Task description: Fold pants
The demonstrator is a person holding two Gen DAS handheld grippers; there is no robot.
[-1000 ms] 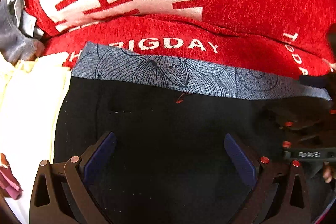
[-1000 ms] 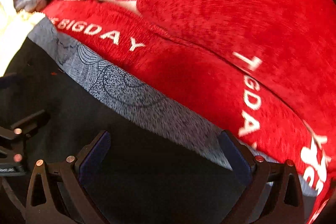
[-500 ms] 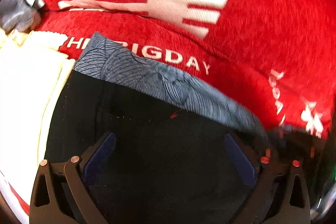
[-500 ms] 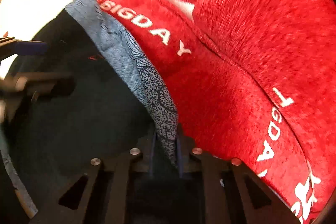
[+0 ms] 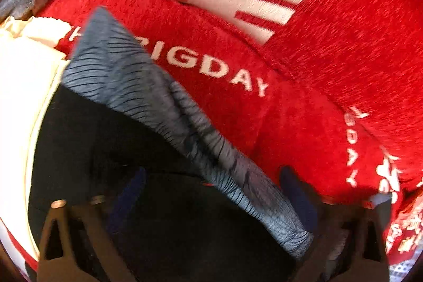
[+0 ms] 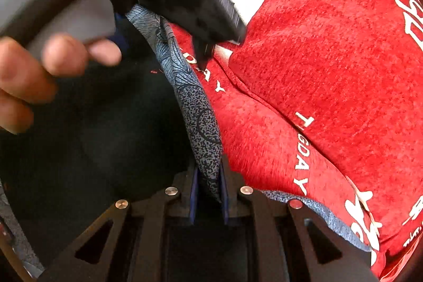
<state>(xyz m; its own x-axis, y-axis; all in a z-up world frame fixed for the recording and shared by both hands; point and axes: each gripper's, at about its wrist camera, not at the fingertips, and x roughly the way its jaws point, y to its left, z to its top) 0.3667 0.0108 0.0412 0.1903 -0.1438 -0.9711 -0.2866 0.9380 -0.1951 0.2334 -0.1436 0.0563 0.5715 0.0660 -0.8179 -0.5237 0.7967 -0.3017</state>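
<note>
Right tongs (image 6: pixel 207 198) were clamped tight on the grey patterned waistband (image 6: pixel 195 107) of the pants (image 5: pixel 111 149), having pinched it a moment back. Compared to a second ago, that band was no longer lying flat: it was pulled up into a ridge. Left tongs (image 5: pixel 211 192) had just been closing, with the band between the pads, but they hadn't bitten yet, so not gripping. The pants lay against the red cushion (image 5: pixel 304 123), cream fabric (image 5: pixel 23 86) to the left. Looks like the fold was starting, pending the left grab.
</note>
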